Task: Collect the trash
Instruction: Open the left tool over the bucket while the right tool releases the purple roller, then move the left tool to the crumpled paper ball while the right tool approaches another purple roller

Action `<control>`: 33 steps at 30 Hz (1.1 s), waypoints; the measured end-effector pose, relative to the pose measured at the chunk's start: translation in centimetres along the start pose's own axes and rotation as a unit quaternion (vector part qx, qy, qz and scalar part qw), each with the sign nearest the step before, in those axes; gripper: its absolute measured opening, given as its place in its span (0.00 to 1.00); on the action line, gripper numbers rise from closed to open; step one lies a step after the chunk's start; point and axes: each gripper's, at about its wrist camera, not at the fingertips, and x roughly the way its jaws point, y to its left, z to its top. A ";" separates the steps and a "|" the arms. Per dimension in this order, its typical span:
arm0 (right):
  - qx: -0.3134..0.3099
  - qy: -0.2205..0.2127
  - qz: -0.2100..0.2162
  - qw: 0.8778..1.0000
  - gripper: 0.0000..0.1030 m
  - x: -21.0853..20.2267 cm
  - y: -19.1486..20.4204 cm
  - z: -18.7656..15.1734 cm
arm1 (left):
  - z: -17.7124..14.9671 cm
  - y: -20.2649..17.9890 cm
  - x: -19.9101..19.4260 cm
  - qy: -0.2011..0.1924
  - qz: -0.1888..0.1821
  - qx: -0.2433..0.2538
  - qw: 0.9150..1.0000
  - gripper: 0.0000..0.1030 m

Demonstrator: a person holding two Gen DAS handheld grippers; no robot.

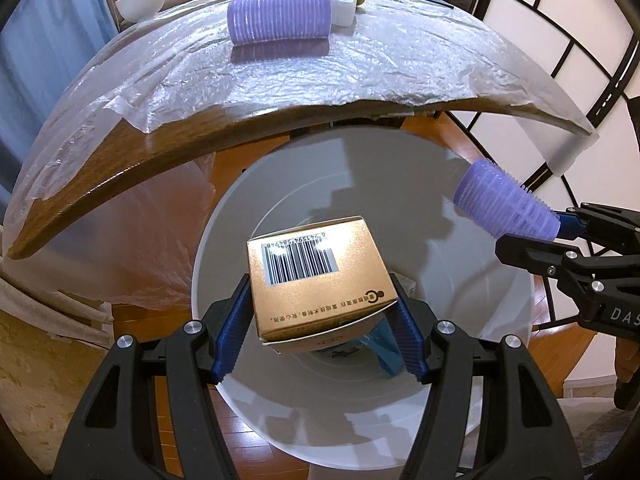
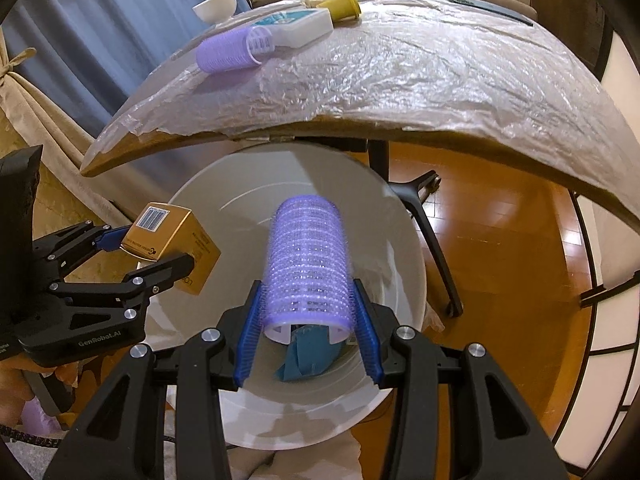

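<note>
My left gripper (image 1: 322,320) is shut on a gold cardboard box (image 1: 316,284) with a barcode, held over the open white bin (image 1: 500,312). My right gripper (image 2: 308,332) is shut on a purple hair roller (image 2: 306,268), also over the bin (image 2: 400,240). Each gripper shows in the other's view: the right one with its roller (image 1: 508,206) at the bin's right rim, the left one with its box (image 2: 172,240) at the bin's left rim. Blue trash (image 2: 308,354) lies at the bin's bottom. A second purple roller (image 1: 280,18) lies on the table.
The wooden table (image 1: 120,172), covered with clear plastic sheet, overhangs the bin's far side. On it stand a white bowl (image 1: 142,0), a white-teal box (image 2: 298,26) and a yellow cup on its side (image 2: 344,6). A black chair leg (image 2: 436,248) stands right of the bin.
</note>
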 end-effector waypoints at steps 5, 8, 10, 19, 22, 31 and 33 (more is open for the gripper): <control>0.002 0.002 0.001 1.000 0.41 0.5 -0.1 -0.1 | 0.4 -0.2 0.7 0.004 0.001 0.005 1.000 0.63; 0.003 0.004 0.001 1.000 0.41 1.0 0.2 -0.2 | 0.7 -0.2 1.0 0.007 0.001 0.006 1.000 0.63; 0.005 0.006 0.000 1.000 0.41 1.3 0.3 -0.1 | 0.8 -0.2 1.4 0.007 0.001 0.007 1.000 0.63; 0.010 0.008 -0.004 1.000 0.42 1.6 0.1 -0.1 | 1.0 -0.2 1.4 0.003 -0.009 0.006 1.000 0.63; 0.017 -0.006 -0.018 1.000 0.65 1.2 0.0 0.0 | 1.1 0.2 1.3 0.003 -0.009 -0.001 1.000 0.81; -0.005 -0.053 -0.051 0.997 0.74 -1.5 0.9 0.9 | 2.1 1.0 -2.4 -0.035 -0.012 -0.007 0.999 0.81; -0.008 -0.070 -0.051 0.996 0.76 -2.5 1.3 1.4 | 2.8 1.5 -4.2 -0.056 -0.017 -0.011 0.998 0.81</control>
